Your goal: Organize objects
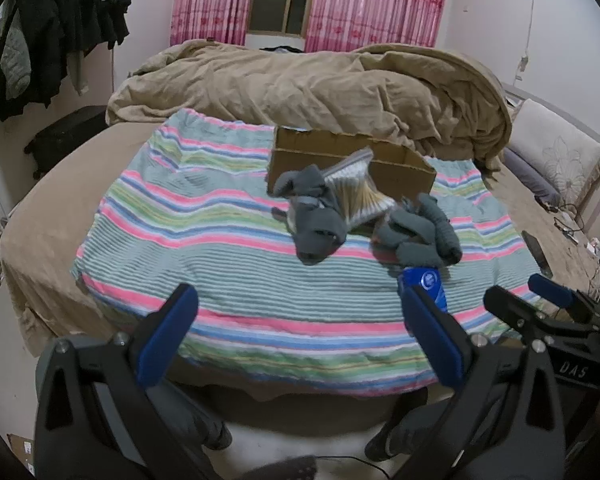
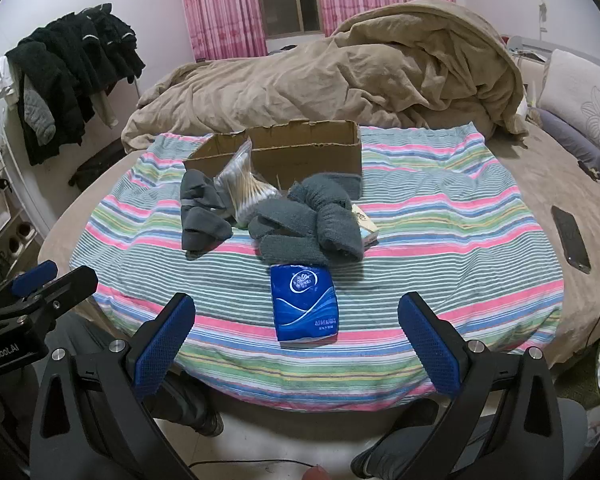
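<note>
An open cardboard box (image 2: 306,156) (image 1: 348,160) stands on a striped cloth (image 2: 440,216) (image 1: 204,232) on the bed. In front of it lie a bag of cotton swabs (image 2: 248,192) (image 1: 354,192), a dark grey sock bundle (image 2: 202,216) (image 1: 314,216), a grey towel heap (image 2: 312,220) (image 1: 424,232), a small pale pack (image 2: 366,228) and a blue tissue pack (image 2: 304,304) (image 1: 426,282). My right gripper (image 2: 296,336) is open, low before the tissue pack. My left gripper (image 1: 300,328) is open and empty at the cloth's near edge, left of the tissue pack.
A rumpled tan duvet (image 2: 340,76) fills the bed's far side. A phone (image 2: 571,238) lies at the right on the bed. Dark clothes (image 2: 72,76) hang at the left. Pink curtains (image 2: 220,4) frame a window behind.
</note>
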`<state>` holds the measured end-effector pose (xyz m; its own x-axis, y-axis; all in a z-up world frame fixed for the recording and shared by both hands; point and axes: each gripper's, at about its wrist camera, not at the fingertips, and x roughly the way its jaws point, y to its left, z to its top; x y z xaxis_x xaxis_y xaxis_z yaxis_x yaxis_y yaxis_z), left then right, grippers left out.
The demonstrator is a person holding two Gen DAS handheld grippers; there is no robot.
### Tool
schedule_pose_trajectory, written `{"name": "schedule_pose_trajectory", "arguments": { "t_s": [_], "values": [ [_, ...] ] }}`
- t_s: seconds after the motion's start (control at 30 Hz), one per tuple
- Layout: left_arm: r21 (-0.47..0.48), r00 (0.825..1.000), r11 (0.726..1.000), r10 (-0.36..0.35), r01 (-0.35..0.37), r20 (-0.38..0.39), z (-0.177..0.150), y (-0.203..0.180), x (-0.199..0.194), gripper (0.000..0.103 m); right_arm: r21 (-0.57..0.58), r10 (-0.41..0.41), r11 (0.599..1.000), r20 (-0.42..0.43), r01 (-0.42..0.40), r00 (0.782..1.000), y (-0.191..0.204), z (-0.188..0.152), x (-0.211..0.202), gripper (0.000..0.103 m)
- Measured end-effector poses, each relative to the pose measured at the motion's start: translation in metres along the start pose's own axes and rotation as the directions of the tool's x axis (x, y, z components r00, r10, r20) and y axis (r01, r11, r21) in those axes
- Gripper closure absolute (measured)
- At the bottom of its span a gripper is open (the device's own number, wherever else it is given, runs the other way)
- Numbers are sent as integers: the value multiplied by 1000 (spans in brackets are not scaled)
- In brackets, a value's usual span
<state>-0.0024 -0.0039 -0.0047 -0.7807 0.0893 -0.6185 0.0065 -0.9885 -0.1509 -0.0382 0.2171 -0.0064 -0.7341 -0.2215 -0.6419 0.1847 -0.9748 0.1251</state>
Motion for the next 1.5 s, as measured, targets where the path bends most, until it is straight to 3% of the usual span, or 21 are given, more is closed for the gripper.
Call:
{"name": "schedule_pose_trajectory", "arguments": {
  "t_s": [1.5],
  "values": [
    [-5,1000,1000,-17,17,4,4,5,1,1,-8,1,1000,-1,-1,1000,5,3,-2,0]
  ]
}}
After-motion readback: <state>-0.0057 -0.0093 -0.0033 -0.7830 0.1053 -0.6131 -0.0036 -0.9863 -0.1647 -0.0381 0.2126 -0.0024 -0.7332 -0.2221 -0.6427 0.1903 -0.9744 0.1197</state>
